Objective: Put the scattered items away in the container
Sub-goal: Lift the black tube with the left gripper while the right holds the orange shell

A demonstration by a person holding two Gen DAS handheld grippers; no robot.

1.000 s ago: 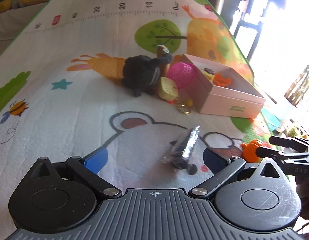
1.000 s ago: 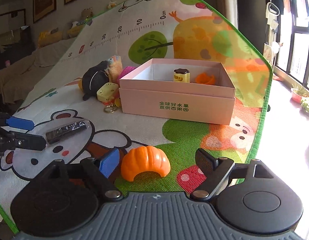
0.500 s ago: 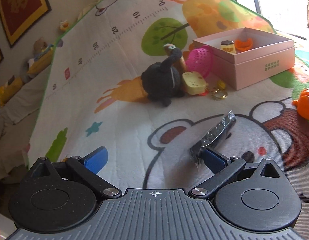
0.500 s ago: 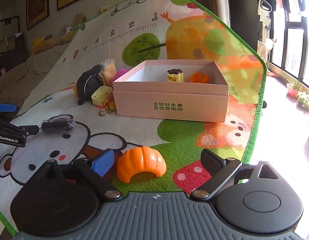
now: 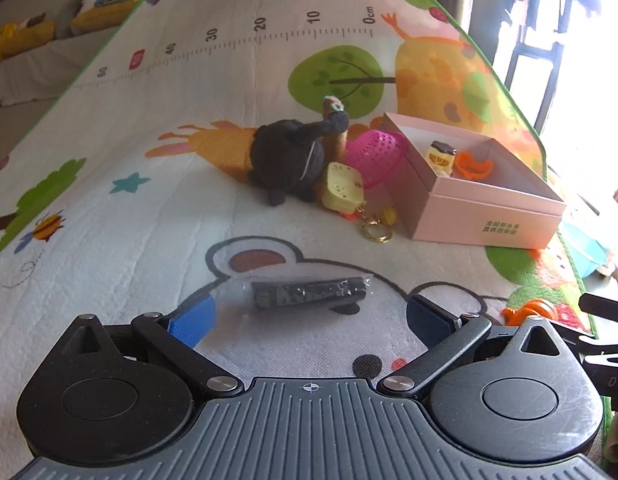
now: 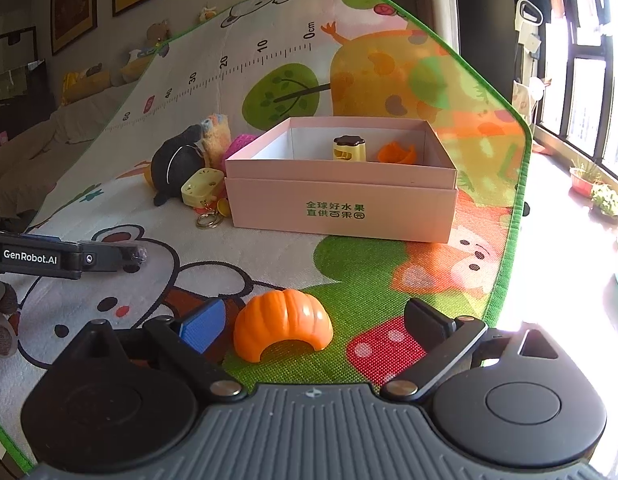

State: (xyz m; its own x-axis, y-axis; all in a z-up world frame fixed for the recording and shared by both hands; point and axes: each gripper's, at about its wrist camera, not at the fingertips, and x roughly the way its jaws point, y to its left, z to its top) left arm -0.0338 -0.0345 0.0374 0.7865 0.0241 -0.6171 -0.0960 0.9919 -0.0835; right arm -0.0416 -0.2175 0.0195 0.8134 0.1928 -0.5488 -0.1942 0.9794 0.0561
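A pink box (image 5: 485, 216) (image 6: 341, 208) stands on the play mat and holds a small yellow jar (image 6: 349, 148) and an orange piece (image 6: 397, 154). My left gripper (image 5: 309, 316) is open, with a black item in a clear wrapper (image 5: 309, 292) lying crosswise on the mat just ahead of its fingertips. My right gripper (image 6: 313, 320) is open, with an orange pumpkin half (image 6: 283, 330) on the mat between its fingers. Beside the box lie a black plush (image 5: 287, 158), a yellow cheese toy (image 5: 343, 188), a pink mesh heart (image 5: 375, 152) and a key ring (image 5: 377, 232).
The mat's green edge (image 6: 509, 240) runs close to the right of the box, with bare floor and plant pots (image 6: 597, 192) beyond. A sofa with cushions (image 5: 37, 40) lies at the far left. The left gripper shows in the right wrist view (image 6: 61, 258).
My left gripper has swung so that the wrapped black item now lies crosswise just ahead of its open fingers. My right gripper has edged closer to the pumpkin half.
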